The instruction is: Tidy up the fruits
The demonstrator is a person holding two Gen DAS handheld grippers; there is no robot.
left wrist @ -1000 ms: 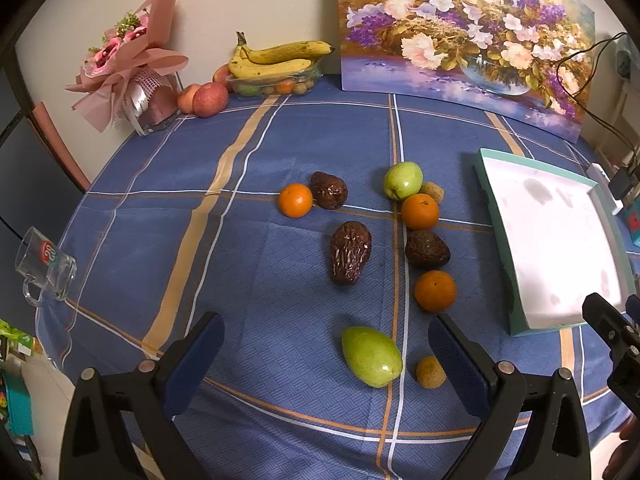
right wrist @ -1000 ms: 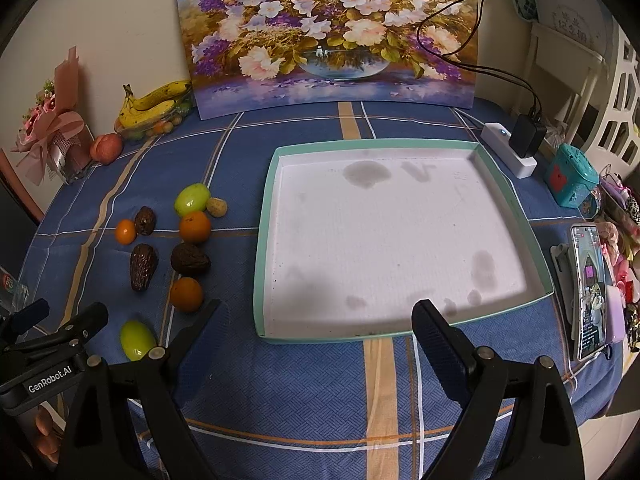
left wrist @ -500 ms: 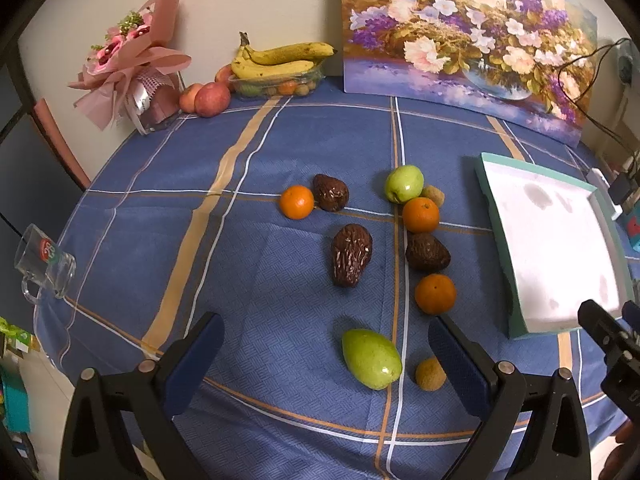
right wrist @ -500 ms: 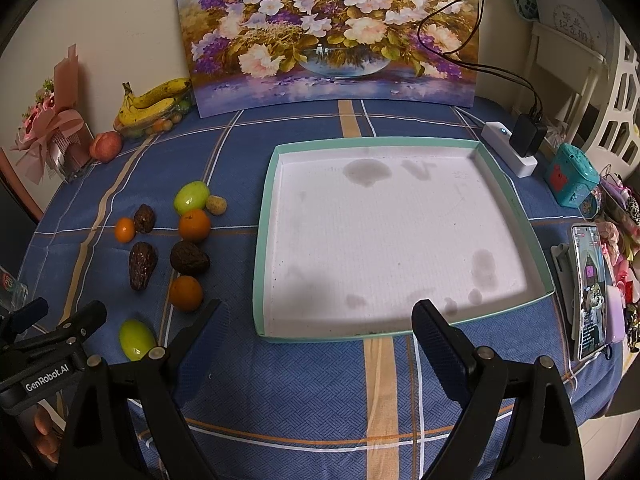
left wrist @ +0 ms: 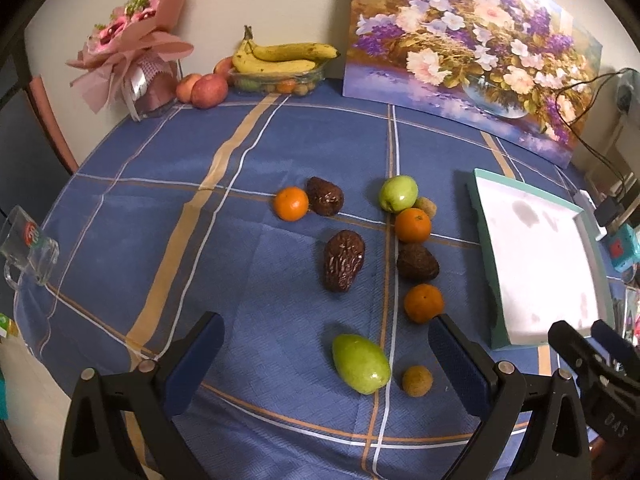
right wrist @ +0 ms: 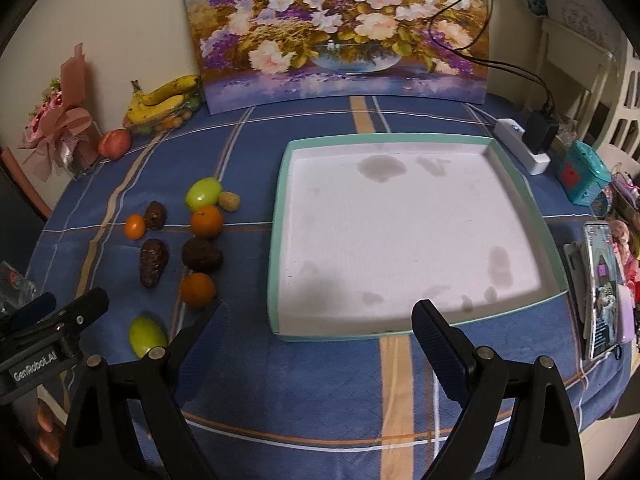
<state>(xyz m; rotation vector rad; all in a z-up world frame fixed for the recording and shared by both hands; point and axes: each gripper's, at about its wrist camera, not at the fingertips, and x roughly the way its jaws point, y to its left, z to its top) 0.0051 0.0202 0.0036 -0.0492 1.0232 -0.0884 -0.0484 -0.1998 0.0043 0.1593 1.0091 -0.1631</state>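
Fruit lies scattered on the blue checked tablecloth [left wrist: 168, 208] ahead of my left gripper [left wrist: 326, 350], whose two fingers stand wide apart with nothing between them. Nearest to it, just past the fingertips and a little toward the right finger, lies a green mango [left wrist: 361, 363], with a small brown longan [left wrist: 417, 380] just beside it. Farther out along the same side come an orange [left wrist: 423, 303], a dark avocado [left wrist: 417, 262], a second orange [left wrist: 413, 225], a small walnut-like fruit [left wrist: 427, 206] and a green apple [left wrist: 398, 193]; the second orange touches the apple. Straight ahead lies a long wrinkled brown fruit [left wrist: 343, 265], and beyond it a small orange [left wrist: 291, 203] touching a dark brown fruit [left wrist: 325, 196].

My right gripper [right wrist: 320, 324] is likewise spread open and holds nothing. It hovers just short of the near edge of the white tray with a teal rim [right wrist: 276, 248], which holds no fruit; only grey stains show on its floor. The fruit cluster sits off to the left of this gripper, beside the tray's left wall but apart from it. My left tool shows low at the left of the right wrist view.

At the far edge of the table stand a flower painting [right wrist: 340, 32], bananas [left wrist: 284, 58] on a clear container, and a pink bouquet [left wrist: 136, 52]. A phone [right wrist: 600, 288] lies right of the tray.
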